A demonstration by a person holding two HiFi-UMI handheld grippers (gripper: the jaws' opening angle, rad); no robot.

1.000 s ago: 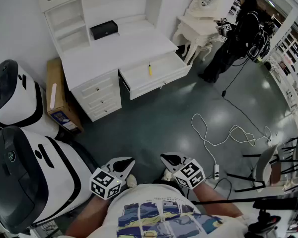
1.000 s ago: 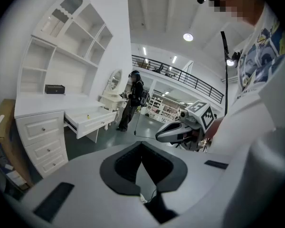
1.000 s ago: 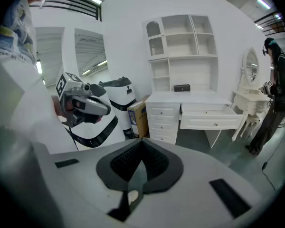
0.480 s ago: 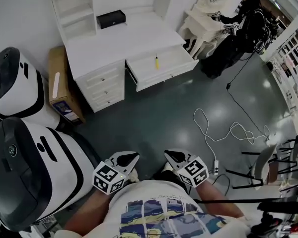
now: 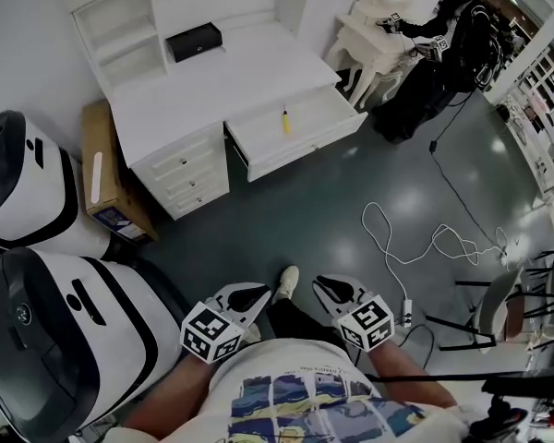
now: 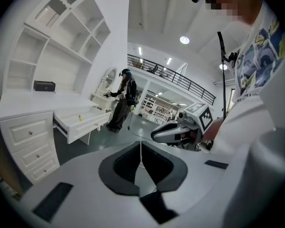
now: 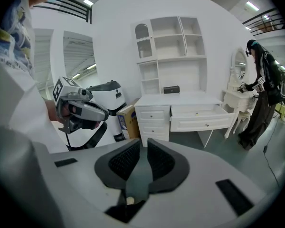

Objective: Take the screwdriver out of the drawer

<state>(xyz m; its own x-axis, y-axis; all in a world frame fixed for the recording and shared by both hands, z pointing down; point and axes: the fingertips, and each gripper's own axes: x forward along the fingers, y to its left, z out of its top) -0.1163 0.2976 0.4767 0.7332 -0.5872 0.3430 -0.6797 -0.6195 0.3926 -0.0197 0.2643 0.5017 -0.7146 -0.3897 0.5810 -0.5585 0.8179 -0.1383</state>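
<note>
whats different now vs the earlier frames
A white shoe has come into view between the grippers: the person has stepped forward. The right gripper has just been opening its jaws a little, with nothing between them. Unchanged: the left gripper is shut and empty, and the yellow screwdriver lies in the open drawer.

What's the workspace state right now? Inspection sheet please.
Surface: white desk, black box on top.
Job's things: yellow screwdriver lying in the open drawer, untouched.
Clutter: cardboard box beside the desk.
Grippers: left gripper shut, empty; right gripper jaws just opening, narrow gap, nothing between; both far from the drawer.
Cables: white cable looped on the floor.
Surroundings: white machines at left; person at a dressing table.
</note>
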